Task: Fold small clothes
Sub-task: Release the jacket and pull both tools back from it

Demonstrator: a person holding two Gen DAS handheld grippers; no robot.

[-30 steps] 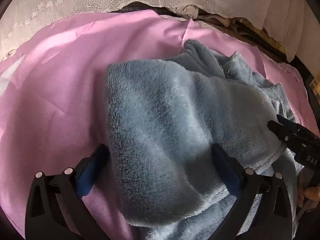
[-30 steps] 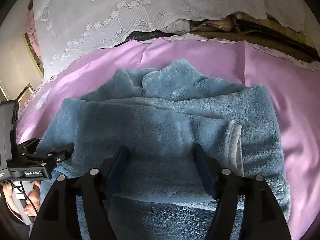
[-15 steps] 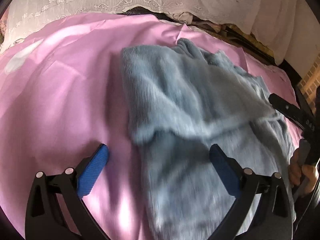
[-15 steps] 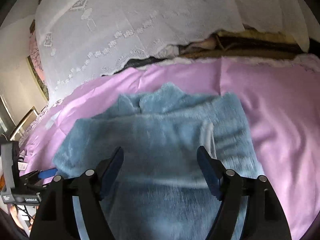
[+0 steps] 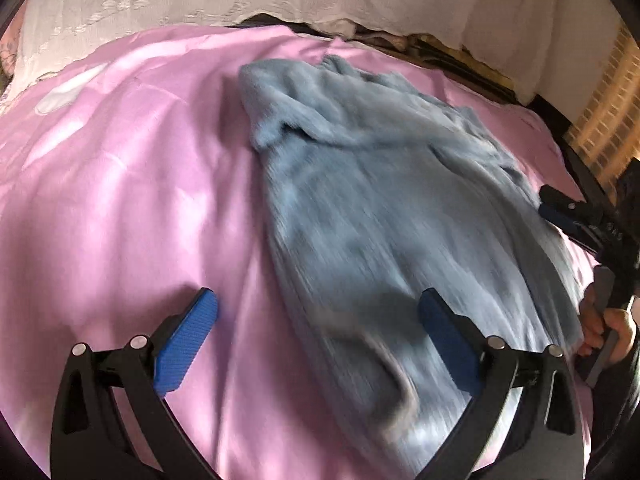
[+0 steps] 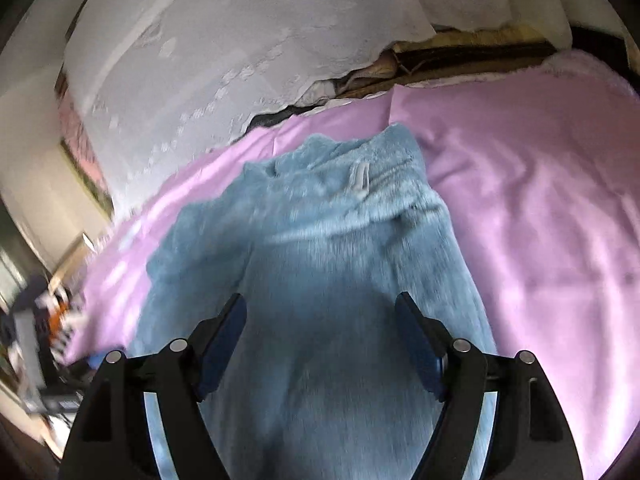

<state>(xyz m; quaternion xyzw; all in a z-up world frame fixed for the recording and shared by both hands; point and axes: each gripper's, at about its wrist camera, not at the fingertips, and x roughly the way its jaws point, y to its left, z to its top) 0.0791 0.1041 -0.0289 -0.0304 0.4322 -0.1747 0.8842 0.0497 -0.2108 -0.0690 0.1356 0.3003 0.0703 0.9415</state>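
Note:
A fluffy grey-blue fleece garment (image 5: 380, 208) lies on the pink sheet (image 5: 120, 200), its far end folded over itself. In the right wrist view the same garment (image 6: 320, 256) shows a small white label (image 6: 360, 178) near its far end. My left gripper (image 5: 318, 300) is open above the garment's near left edge, one blue pad over bare sheet, nothing gripped. My right gripper (image 6: 320, 303) is open above the garment's near part with nothing between its pads. That right gripper (image 5: 560, 212) also shows at the right edge of the left wrist view, held by a hand (image 5: 608, 320).
White lace cloth (image 6: 240, 60) hangs along the far side of the sheet, with a dark gap and brown bedding (image 6: 440, 60) under it. Blurred room clutter (image 6: 40, 340) sits at the left. Bare pink sheet (image 6: 540, 200) lies on both sides of the garment.
Both grippers have drawn back from the folded part toward the garment's near end. The garment now looks smaller and farther off, lying long and flat. The right gripper's jaws have widened a little.

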